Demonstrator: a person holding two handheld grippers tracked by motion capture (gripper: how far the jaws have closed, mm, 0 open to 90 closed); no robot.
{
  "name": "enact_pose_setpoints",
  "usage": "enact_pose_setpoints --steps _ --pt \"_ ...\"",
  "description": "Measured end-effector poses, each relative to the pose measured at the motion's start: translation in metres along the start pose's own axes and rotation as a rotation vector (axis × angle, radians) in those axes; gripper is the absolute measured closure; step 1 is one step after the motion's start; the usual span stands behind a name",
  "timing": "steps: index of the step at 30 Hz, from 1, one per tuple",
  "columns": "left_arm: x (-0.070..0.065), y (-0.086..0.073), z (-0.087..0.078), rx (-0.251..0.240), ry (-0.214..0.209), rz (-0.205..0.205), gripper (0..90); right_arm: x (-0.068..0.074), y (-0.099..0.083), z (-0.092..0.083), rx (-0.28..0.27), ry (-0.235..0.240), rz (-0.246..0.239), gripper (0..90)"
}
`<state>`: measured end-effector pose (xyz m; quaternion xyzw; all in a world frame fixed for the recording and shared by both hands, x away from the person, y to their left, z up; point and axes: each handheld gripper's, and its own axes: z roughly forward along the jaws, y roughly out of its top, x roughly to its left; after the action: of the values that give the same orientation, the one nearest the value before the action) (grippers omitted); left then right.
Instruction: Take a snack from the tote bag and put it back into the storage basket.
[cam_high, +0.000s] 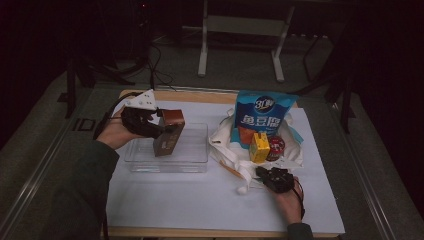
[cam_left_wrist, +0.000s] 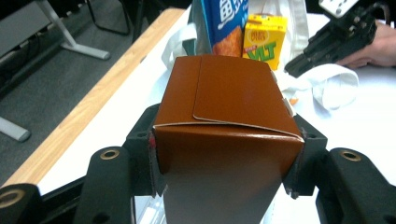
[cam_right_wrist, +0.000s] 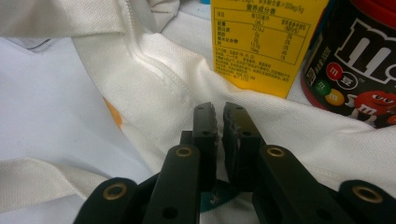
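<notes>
A: High view first. Where is the brown carton (cam_high: 168, 131)?

B: It is gripped in the left gripper (cam_high: 156, 126), held tilted over the clear plastic bin (cam_high: 196, 155) at about 9 o'clock on the white table cover (cam_high: 200, 200). The bin is directly under it, so I judge that the carton is either going in or coming out.

A: And the right side?

B: At about 5 o'clock the right gripper (cam_high: 261, 173) rests at the near edge of the white tote bag (cam_high: 225, 137). The bag carries a blue snack pouch (cam_high: 264, 114), a yellow drink box (cam_high: 260, 147) and a dark candy jar (cam_high: 276, 148). Its likely function is to keep the bag in position.

A: Left gripper view?

B: The jaws are spread and clamped against the carton's two side walls just below its folded top flap, one pad (cam_left_wrist: 152, 163) at 9 o'clock, the other at 3 o'clock. Gripping across the width keeps the carton steady. The drink box (cam_left_wrist: 264, 39) and the other gripper (cam_left_wrist: 299, 65) are seen beyond at 1 o'clock.

A: Right gripper view?

B: The fingertips (cam_right_wrist: 205, 122) are pressed nearly together. They lie on the bag cloth (cam_right_wrist: 177, 88); whether a fold is pinched between them cannot be determined. The drink box (cam_right_wrist: 261, 42) stands at 12 o'clock, the jar (cam_right_wrist: 357, 65) at 2 o'clock.
</notes>
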<state>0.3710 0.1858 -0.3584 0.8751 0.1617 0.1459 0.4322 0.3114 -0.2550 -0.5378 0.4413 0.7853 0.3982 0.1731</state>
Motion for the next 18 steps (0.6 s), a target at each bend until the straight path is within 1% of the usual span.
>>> enact_pose_setpoints --steps 2,9,12,14,18 --pt "0.001 0.0 0.001 0.017 -0.009 0.004 42.8 0.0 0.0 0.0 0.0 0.0 0.0 83.6" --pt "0.004 -0.001 0.009 0.066 -0.026 0.0 42.8 0.0 0.0 0.0 0.0 0.001 0.001 83.6" --pt "0.005 -0.001 0.012 0.082 -0.031 -0.011 42.8 0.0 0.0 0.0 0.0 0.001 0.0 83.6" --pt "0.007 -0.002 0.014 0.099 -0.032 -0.01 42.8 0.0 0.0 0.0 0.001 0.0 -0.002 83.6" --pt "0.008 -0.003 0.02 0.142 -0.046 -0.006 42.8 0.0 0.0 0.0 0.001 0.0 -0.001 83.6"
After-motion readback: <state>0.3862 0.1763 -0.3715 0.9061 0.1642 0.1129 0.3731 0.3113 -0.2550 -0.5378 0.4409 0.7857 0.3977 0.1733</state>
